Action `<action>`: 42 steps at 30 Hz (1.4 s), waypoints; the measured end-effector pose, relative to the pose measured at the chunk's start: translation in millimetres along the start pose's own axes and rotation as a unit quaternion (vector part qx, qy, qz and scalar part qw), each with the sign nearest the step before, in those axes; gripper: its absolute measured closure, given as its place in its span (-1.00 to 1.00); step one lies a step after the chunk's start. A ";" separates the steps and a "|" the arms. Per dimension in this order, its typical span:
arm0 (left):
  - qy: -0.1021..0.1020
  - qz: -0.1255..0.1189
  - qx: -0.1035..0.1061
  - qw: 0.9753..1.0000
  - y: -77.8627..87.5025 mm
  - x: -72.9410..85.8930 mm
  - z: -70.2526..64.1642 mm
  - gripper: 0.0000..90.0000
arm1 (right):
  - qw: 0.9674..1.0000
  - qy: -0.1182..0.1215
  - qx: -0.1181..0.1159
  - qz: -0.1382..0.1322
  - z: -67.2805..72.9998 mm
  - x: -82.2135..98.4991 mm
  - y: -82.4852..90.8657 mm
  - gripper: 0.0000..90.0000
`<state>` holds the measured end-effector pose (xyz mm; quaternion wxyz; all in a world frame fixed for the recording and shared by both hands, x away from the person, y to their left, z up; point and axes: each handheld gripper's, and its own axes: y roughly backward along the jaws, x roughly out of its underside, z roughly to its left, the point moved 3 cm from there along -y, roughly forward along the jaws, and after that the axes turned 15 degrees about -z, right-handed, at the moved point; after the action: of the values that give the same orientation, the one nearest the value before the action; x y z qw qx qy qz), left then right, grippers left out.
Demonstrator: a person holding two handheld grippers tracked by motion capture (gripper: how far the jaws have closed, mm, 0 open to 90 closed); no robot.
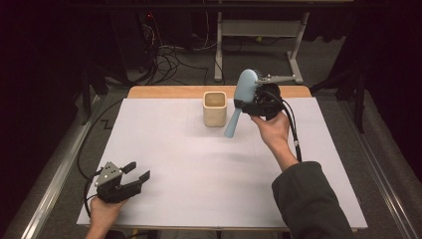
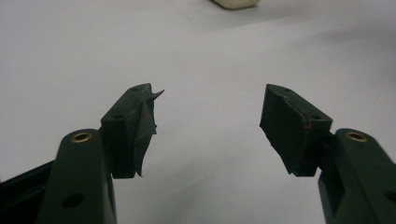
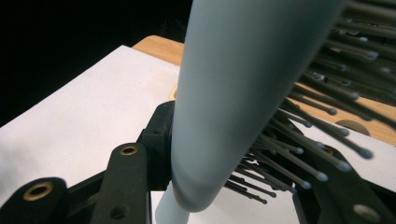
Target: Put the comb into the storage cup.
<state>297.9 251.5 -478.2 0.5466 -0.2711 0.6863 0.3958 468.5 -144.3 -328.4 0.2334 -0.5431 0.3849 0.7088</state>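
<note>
Rt gripper (image 1: 249,102) held up over far half of table, just rt of beige cup (image 1: 215,108). Clamped on pale blue hairbrush (image 1: 242,97), jaws nearly as closed as they go, gripping at lower part of brush head where it narrows toward handle. Head pointed up, handle hung down-left, tip near cup's rt side but apart from it, above white mat (image 1: 199,164). In rt gripper view, brush back (image 3: 243,93) ran up the middle, pins (image 3: 322,140) fanned out to the rt, one jaw pressed on smooth plastic, other side buried among the pins.

Lt gripper (image 1: 133,177) rested low near front-left corner of mat, well apart from brush & cup. Jaws stood wide, nothing between; pads (image 2: 285,126) showed worn tape, torn flap on one side (image 2: 144,123).

Handling, judged: brush prob. light, hollow-ish plastic, stiff body. Smooth curved back = slippery, likely to rotate in grip if swung fast. Pins flexible, give under pressure, so grip on that side spongy & not exact; could bend pins if squeezed harder. Not fragile otherwise. Better hold prob. across handle or neck, flat sides, away from pins. Handle long, so tip would swing wide w/ small wrist turns; cup close by & looked light enough to tip if knocked. If meant for cup, handle-first drop looked feasible, cup mouth open & upright. Cup contents: couldn't tell.
</note>
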 end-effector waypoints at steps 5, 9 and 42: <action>-0.002 0.002 0.001 1.000 -0.8 0.2 -0.4 -0.20 | 1.000 0.004 0.009 0.000 -2.1 -4.4 -5.5 0.21; -0.001 0.002 0.002 1.000 -1.1 0.3 -0.3 -0.20 | 1.000 0.001 0.012 -0.002 -3.3 -6.9 -8.5 0.21; 0.002 0.005 0.003 1.000 -2.6 1.0 -0.8 -0.21 | 0.999 0.006 0.029 -0.036 -3.7 -36.0 -37.8 0.21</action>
<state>299.3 249.5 -479.7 0.5446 -0.2668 0.6897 0.3957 509.8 -121.6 -305.7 0.2721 -0.5534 0.3873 0.6854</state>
